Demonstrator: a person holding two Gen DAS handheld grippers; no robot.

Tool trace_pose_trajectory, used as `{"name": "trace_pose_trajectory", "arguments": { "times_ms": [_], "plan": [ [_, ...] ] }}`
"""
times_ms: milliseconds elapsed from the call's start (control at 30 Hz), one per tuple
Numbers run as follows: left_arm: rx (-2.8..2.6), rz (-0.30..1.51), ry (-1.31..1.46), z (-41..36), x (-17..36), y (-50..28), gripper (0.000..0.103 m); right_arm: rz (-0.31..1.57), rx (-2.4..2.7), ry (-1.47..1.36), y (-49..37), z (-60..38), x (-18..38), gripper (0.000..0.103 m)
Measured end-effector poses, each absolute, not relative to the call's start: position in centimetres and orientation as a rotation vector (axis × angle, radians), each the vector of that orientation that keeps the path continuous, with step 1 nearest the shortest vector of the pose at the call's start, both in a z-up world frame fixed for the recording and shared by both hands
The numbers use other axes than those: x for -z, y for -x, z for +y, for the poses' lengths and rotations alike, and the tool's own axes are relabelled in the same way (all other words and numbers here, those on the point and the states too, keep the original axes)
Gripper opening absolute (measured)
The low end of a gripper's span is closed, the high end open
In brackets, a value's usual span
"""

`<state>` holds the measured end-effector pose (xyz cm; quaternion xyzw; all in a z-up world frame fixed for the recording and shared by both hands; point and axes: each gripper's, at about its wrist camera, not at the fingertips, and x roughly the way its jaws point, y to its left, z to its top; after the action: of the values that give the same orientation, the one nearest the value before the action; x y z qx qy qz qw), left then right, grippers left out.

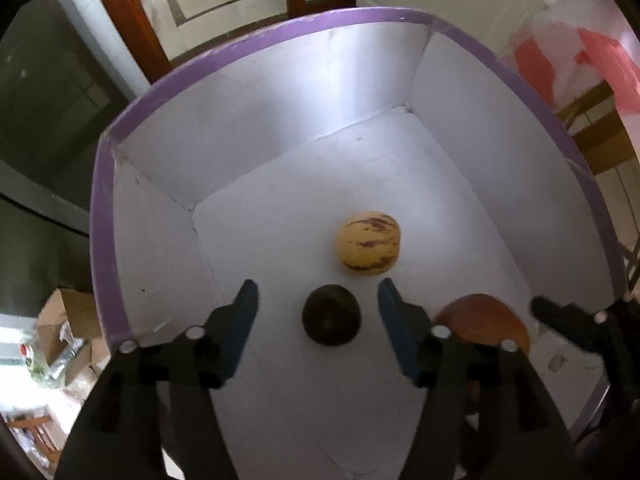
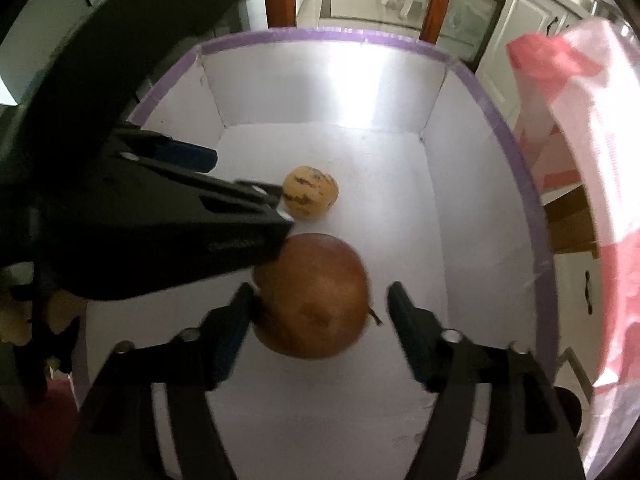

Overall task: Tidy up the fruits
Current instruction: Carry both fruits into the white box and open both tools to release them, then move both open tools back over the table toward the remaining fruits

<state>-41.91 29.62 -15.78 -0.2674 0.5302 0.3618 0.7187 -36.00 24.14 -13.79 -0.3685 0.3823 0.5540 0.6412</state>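
Observation:
A white box with a purple rim holds three fruits. A yellow fruit with purple streaks lies mid-floor. A dark round fruit lies on the floor between and below my open left gripper. A brown pear-like fruit sits between the fingers of my open right gripper; the left pad is at its side and the right pad stands apart from it. The left gripper fills the left of the right wrist view.
A pink and white plastic bag hangs right of the box. Cardboard boxes and clutter lie on the floor at the left. A wood-framed glass door stands behind the box.

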Motion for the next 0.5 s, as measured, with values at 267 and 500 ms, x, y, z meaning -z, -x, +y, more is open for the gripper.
{"name": "trace_pose_trajectory", "arguments": {
  "times_ms": [267,500],
  "plan": [
    [-0.869,1.007,0.601,29.9,13.3,43.3,0.099,0.679,-1.252,0.672,35.6,20.8,7.5,0.086],
    [-0.937,0.856,0.574,29.7,8.5,43.5,0.100,0.553,-1.217,0.617,35.7,17.6,4.0,0.087]
  ]
}}
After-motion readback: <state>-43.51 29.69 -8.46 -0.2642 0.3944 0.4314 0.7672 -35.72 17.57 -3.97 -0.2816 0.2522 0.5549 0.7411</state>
